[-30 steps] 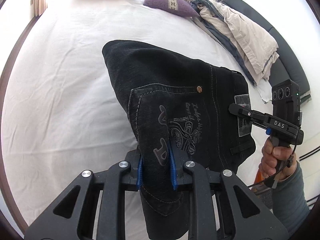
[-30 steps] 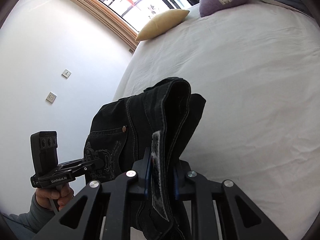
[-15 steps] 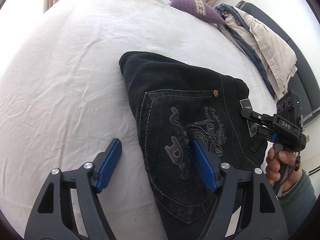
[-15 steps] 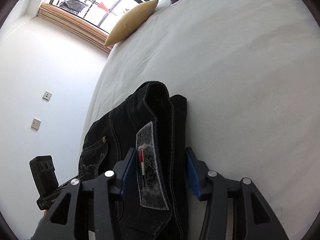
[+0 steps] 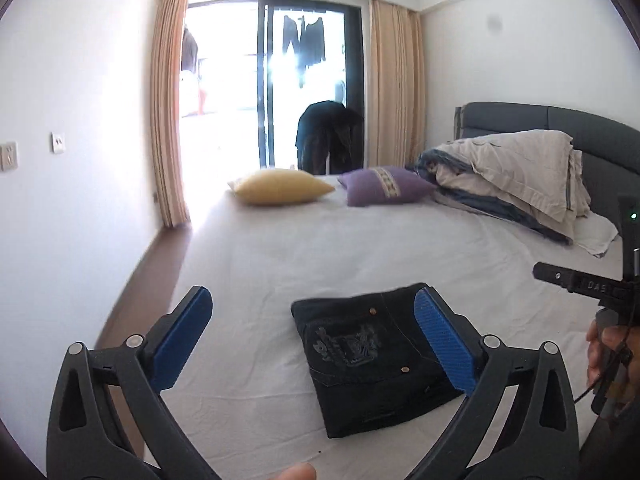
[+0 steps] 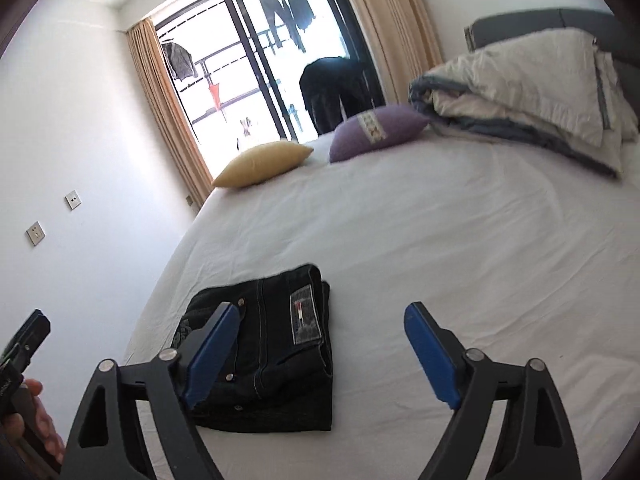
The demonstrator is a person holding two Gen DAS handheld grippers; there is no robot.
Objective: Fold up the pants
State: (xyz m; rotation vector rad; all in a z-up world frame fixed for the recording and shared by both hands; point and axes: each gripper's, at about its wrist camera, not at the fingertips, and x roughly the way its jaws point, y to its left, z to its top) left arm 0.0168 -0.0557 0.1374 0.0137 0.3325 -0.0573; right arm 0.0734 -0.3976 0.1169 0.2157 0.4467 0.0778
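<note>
the folded black denim pants (image 5: 372, 356) lie flat on the white bed sheet (image 5: 360, 240), below and ahead of both sets of fingers. the left gripper (image 5: 316, 344) and right gripper (image 6: 320, 360) are opening wide with nothing between them. to finish well, lift clear without snagging the pile, which looks done.

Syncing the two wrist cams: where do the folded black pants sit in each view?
Left wrist: folded black pants low, right of centre on the white sheet, partly behind the right-hand blue finger.
Right wrist: pants low, left of centre, partly behind the left-hand blue finger.
Shared landmark: yellow pillow by the balcony door.
</note>
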